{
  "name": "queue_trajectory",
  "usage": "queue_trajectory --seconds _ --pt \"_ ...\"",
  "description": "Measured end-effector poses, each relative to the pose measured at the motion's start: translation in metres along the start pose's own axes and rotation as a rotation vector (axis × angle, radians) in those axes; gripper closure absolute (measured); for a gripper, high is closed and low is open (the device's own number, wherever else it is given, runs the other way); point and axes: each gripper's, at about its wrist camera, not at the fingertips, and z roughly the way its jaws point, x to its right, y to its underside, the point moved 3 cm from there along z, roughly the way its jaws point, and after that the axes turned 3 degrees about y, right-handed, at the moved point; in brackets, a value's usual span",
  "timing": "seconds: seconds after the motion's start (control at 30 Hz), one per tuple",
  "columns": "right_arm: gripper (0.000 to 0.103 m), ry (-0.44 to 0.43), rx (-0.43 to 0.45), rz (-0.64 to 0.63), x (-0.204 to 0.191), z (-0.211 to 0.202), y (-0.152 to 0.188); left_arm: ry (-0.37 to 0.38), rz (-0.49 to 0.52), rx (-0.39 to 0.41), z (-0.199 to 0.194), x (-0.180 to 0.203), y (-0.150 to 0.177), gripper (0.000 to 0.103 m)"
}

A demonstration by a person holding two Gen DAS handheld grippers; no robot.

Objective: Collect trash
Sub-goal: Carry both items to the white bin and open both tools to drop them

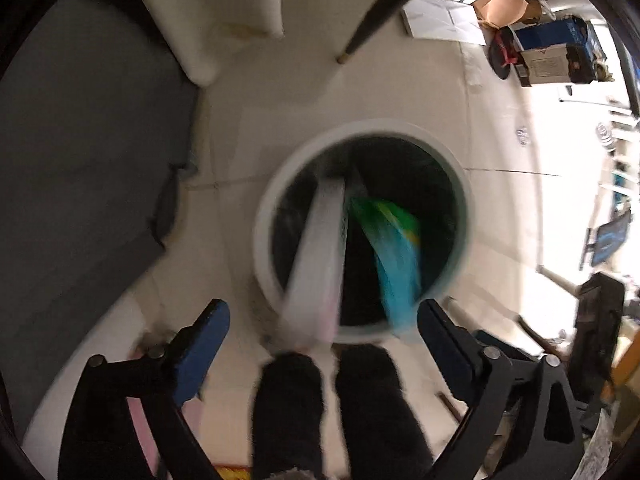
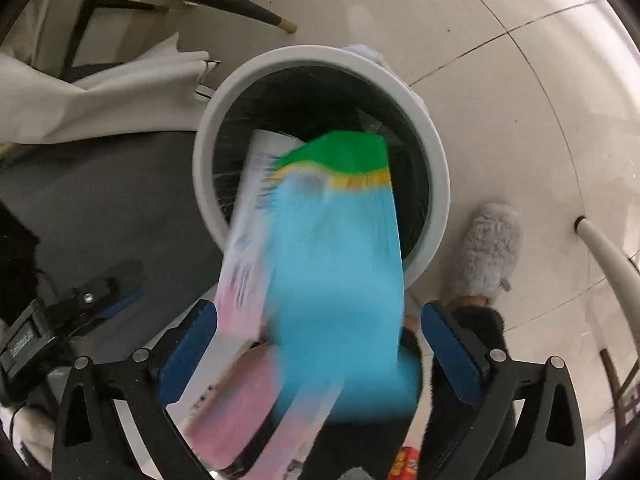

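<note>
A round white-rimmed trash bin (image 1: pixel 362 132) with a dark liner stands on the pale floor; it also shows in the right wrist view (image 2: pixel 320 54). A blue-and-green packet (image 2: pixel 340 260) and a white-and-pink box (image 2: pixel 244 272) are blurred, falling between my right gripper's wide-open fingers into the bin. The same packet (image 1: pixel 394 256) and box (image 1: pixel 320 256) show over the bin mouth in the left wrist view. My left gripper (image 1: pixel 324 320) is open and empty just above the bin's near rim. My right gripper (image 2: pixel 316 320) is open.
A dark grey rug (image 1: pixel 80 180) lies left of the bin. A black chair leg (image 1: pixel 376 12) and white cloth (image 2: pixel 100 84) are beyond it. A grey fluffy slipper (image 2: pixel 488 252) stands right of the bin. Boxes (image 1: pixel 552 52) clutter the far floor.
</note>
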Motion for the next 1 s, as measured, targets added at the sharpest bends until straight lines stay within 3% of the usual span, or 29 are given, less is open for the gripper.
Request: queue_trajectory --seconds 0.13,0.2,0.37,0.7,1.0 --pt "0.0 0.141 0.077 -0.079 -0.007 -0.011 0.003 -0.141 0.05 0.092 -0.015 0.002 0.005 0.005" --pt "0.0 0.262 0.129 -0.121 -0.009 -0.019 0.008 -0.196 0.074 0.112 -0.021 0.004 0.008 0.005" --pt "0.0 0.373 0.172 -0.151 -0.014 -0.045 0.008 -0.225 0.073 0.113 -0.037 0.01 0.022 0.005" --pt "0.0 0.384 0.235 -0.165 -0.033 -0.113 0.041 -0.224 0.082 0.125 -0.085 0.032 0.049 0.005" --pt "0.0 0.368 0.291 -0.185 -0.054 -0.191 0.078 -0.209 0.1 0.156 -0.159 0.048 0.088 0.005"
